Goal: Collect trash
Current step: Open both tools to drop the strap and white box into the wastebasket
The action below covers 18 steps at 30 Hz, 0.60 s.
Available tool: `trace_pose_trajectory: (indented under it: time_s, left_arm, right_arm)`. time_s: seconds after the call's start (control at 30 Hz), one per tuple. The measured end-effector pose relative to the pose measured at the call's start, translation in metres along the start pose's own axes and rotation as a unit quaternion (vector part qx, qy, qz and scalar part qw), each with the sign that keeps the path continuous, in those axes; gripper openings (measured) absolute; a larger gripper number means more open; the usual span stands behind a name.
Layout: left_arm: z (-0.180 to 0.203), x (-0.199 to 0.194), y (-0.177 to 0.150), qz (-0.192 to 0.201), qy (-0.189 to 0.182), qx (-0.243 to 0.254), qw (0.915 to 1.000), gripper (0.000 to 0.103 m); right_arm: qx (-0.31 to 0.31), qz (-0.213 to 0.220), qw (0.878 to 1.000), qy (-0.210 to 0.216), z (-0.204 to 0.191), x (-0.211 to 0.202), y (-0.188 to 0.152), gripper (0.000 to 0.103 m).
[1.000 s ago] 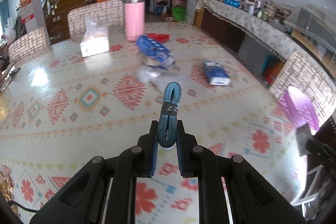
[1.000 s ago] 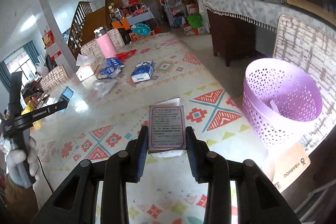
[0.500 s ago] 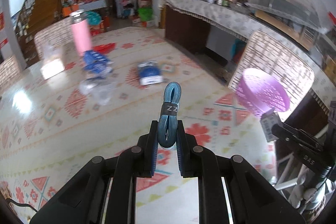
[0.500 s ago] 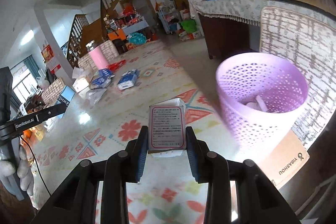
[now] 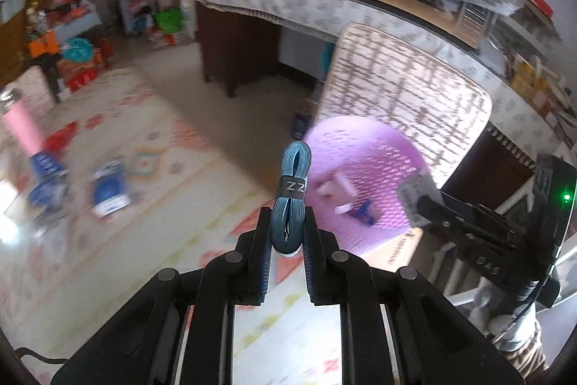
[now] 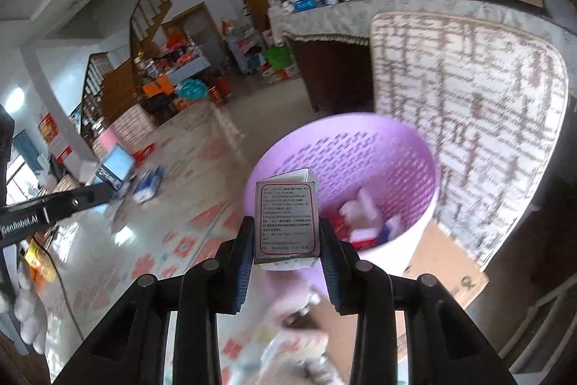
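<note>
The left gripper point(image 5: 287, 233) was clamped on a flat, glossy blue cable point(image 5: 290, 201), folded into a long loop and bound by a dark band lettered "ZZ"; the loop stood up out of the ribbed blue pads point(image 5: 265, 258). The right gripper point(image 6: 286, 240) pinched a small rectangular carton point(image 6: 286, 219) by its two sides: white cardboard, a red-bordered panel of fine print facing the camera, top flap partly lifted.

Both grippers pointed downward at a slant. Beyond each sat one lilac plastic basket point(image 6: 407, 147), round, its wall pierced with rows of small slots. The carton hung over the basket's near rim; in the left wrist view the cable's tip overlapped its left edge point(image 5: 360, 128). White, red and blue scraps lay blurred in the bottom. The basket stood on a brown cardboard sheet point(image 6: 443, 262) in front of a chair back point(image 5: 407, 89) covered in a cream, brown-checked weave.

The table point(image 5: 108, 240) wore a shiny patterned cloth. On it lay two blue packets point(image 5: 108, 186), blurred, and one pink tumbler point(image 5: 21, 125) stood upright.
</note>
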State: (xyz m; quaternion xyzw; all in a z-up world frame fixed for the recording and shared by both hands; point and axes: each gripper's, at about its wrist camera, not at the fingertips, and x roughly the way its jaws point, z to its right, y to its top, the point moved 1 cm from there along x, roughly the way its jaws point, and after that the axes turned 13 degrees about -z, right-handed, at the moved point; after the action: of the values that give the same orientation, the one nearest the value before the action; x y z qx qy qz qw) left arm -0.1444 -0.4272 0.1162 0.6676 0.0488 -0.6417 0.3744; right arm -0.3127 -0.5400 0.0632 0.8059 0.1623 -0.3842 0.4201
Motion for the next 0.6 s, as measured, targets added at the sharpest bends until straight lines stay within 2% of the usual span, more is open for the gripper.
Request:
trace_pose_trajectory:
  time_s: [0.27,0.33,0.4,0.43,0.53,0.6]
  left_arm:
    - [0.04,0.041,0.063,-0.033,-0.046,0.022,0.9982,0.016]
    - [0.042,0.047,0.071,-0.037,-0.048,0.016,0.998,0.026]
    - [0.043,0.048,0.073,-0.035,-0.05,0.008,0.9981,0.056]
    - [0.041,0.047,0.07,-0.029,-0.053,0.003,0.9982,0.06]
    - [0.038,0.044,0.059,-0.032,-0.053,0.006,0.9981,0.061]
    - [0.033,0.039,0.049,-0.034,-0.048,0.003,0.9983,0.062]
  right_arm:
    - [0.022,0.004,0.999,-0.026,0.026,0.014,0.043,0.038]
    - [0.031,0.006,0.999,-0.029,0.032,0.019,0.052,0.039]
    - [0.04,0.001,0.999,-0.027,0.035,0.023,0.055,0.045]
    - [0.043,0.0,0.999,-0.023,0.036,0.023,0.054,0.049]
    - [0.041,-0.001,0.999,-0.019,0.031,0.025,0.047,0.058]
    - [0.039,-0.007,0.999,-0.017,0.027,0.027,0.042,0.059]
